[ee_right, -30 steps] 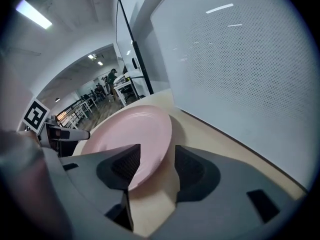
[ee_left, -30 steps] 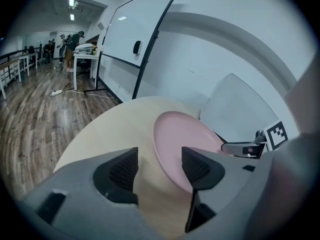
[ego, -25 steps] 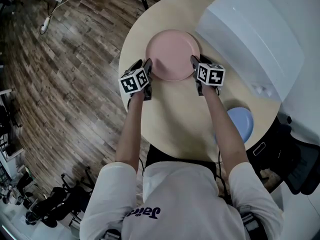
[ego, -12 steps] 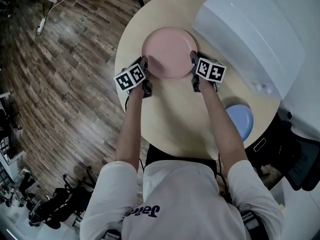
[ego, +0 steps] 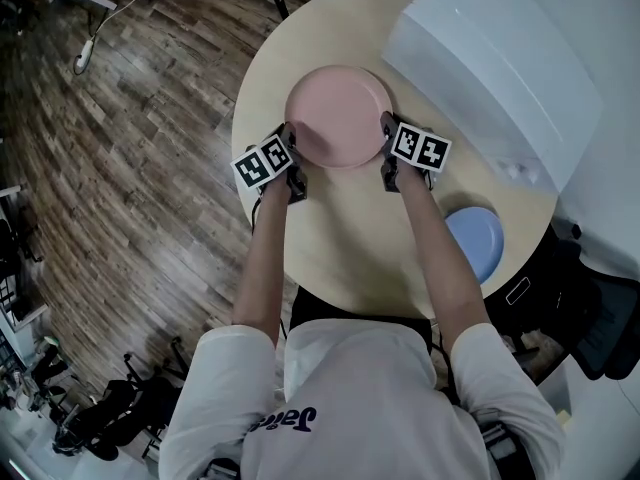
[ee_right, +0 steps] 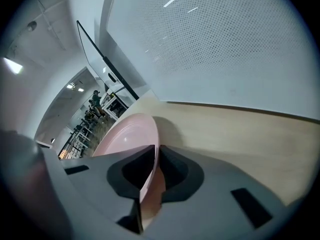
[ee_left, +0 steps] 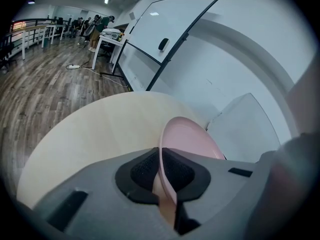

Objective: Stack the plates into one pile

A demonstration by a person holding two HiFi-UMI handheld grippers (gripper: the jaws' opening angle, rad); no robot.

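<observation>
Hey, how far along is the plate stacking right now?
Nothing is stacked yet: the pink plate and the blue plate lie apart on the round table. In hand: the left tongs and right tongs have just been closing and now pinch opposite rims of the pink plate. Left to do: probably carrying it over and setting it on the blue plate.

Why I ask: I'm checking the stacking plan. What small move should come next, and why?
Probably lift the pink plate a little, level. The left gripper and right gripper have just been closing and now pinch its opposite rims, it seems to rest on the table, and the blue plate lies apart, nearer the person.
</observation>
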